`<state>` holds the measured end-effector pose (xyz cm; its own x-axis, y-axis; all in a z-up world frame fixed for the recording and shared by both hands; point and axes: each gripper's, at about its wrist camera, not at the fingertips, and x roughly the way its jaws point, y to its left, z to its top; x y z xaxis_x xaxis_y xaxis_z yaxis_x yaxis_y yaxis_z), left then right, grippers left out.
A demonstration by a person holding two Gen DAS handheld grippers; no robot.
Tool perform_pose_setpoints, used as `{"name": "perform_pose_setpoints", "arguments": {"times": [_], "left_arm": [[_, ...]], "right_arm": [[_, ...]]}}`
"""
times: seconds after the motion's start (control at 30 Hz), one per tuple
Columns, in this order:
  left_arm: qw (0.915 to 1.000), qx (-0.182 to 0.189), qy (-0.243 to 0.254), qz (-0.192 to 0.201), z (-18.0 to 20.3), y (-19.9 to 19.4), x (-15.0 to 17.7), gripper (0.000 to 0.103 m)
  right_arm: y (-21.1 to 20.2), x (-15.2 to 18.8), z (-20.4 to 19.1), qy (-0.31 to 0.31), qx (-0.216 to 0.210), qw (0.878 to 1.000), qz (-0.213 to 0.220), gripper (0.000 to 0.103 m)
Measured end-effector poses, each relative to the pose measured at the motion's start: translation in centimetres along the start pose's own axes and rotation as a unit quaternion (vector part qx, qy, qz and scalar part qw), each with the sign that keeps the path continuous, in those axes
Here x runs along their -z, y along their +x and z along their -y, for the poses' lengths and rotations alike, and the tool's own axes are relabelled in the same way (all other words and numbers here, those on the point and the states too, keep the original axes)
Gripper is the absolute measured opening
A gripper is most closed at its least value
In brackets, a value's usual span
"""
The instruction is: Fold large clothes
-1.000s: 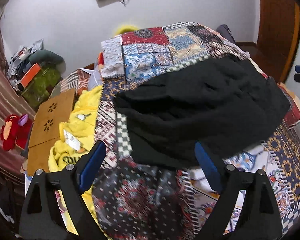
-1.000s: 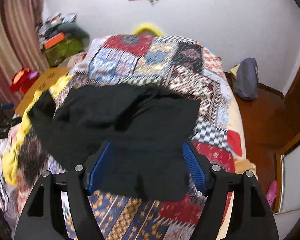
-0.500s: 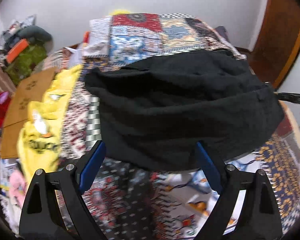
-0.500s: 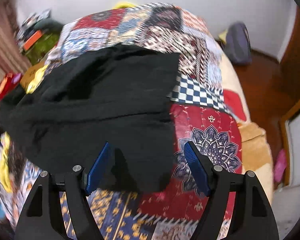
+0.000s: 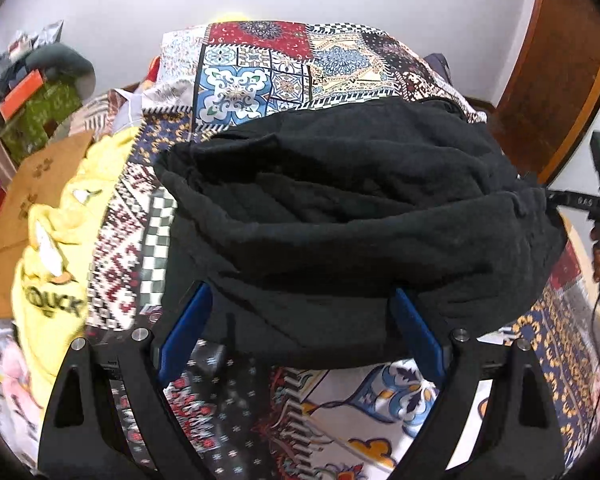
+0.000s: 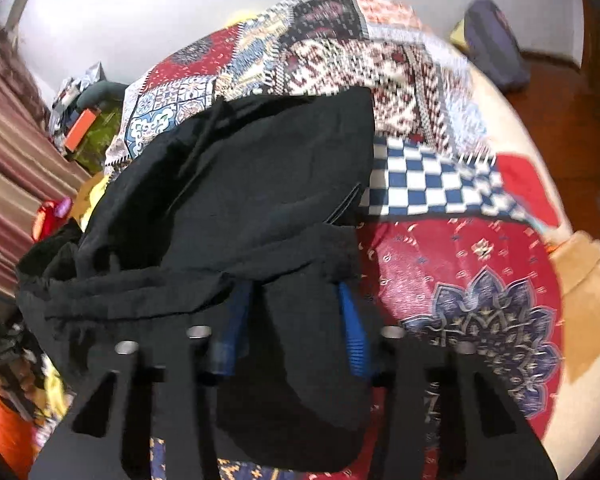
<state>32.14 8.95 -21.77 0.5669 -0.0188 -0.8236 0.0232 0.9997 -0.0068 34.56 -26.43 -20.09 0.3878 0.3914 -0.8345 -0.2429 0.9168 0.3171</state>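
Left of the black garment (image 5: 340, 208), a yellow shirt (image 5: 56, 240) lies on the patchwork bedspread (image 5: 260, 64), untouched. The garment itself sits mid-bed, bunched, its near hem draped toward both cameras.

The left tongs (image 5: 300, 328) stand wide open, blue pads (image 5: 184, 332) either side of the near hem, gripping nothing. A second ago they hung back from the cloth with bedspread between the pads; now the hem fills that gap, so they have moved in for a grab.

The right tongs (image 6: 296, 320) have changed more. Half a second back they were spread wide at the garment's right corner; now the pads (image 6: 354, 336) have drawn much closer, with a thick fold of black cloth between them. They appear to be closing on that corner, though whether the pinch is firm I cannot tell, since the frame is blurred.

My reading: one corner is nearly secured and the other about to be taken, setting up a lift to spread or fold the garment.
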Motion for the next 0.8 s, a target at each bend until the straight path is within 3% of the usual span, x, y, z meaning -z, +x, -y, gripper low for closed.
{"name": "perform_pose_setpoints", "arguments": {"times": [0.1, 0.27, 0.47, 0.57, 0.6, 0.67, 0.73, 0.8], "left_arm": [[0.9997, -0.008, 0.011, 0.021, 0.0, -2.2, -0.7, 0.09], [0.999, 0.035, -0.027, 0.006, -0.9, -3.9, -2.8, 0.09], [0.992, 0.085, -0.055, -0.075, -0.3, -0.7, -4.3, 0.09], [0.9844, 0.109, -0.114, -0.079, -0.9, 0.4, -4.4, 0.089], [0.9823, 0.115, -0.13, -0.071, -1.2, 0.6, -4.4, 0.085], [0.9802, 0.122, -0.143, -0.063, -1.5, 1.1, -4.7, 0.057], [0.9769, 0.136, -0.15, -0.067, -1.7, 2.0, -5.1, 0.044], [0.9792, 0.129, -0.143, -0.065, -1.5, 2.6, -5.6, 0.035]], "right_arm": [[-1.4, -0.1, -0.4, -0.011, 0.002, 1.0, 0.013, 0.013], [-3.9, -0.7, -1.4, -0.036, 0.011, 0.998, 0.044, 0.01], [-4.7, -1.5, -2.3, -0.038, 0.007, 0.997, 0.067, 0.009], [-4.8, -2.0, -2.8, -0.042, 0.005, 0.996, 0.073, 0.009], [-4.8, -2.1, -3.0, -0.045, 0.007, 0.996, 0.076, 0.009], [-4.8, -2.5, -3.2, -0.047, 0.008, 0.996, 0.08, 0.009], [-4.9, -2.8, -3.2, -0.047, 0.003, 0.995, 0.083, 0.009], [-5.1, -3.3, -3.4, -0.052, 0.002, 0.995, 0.09, 0.008]]}}
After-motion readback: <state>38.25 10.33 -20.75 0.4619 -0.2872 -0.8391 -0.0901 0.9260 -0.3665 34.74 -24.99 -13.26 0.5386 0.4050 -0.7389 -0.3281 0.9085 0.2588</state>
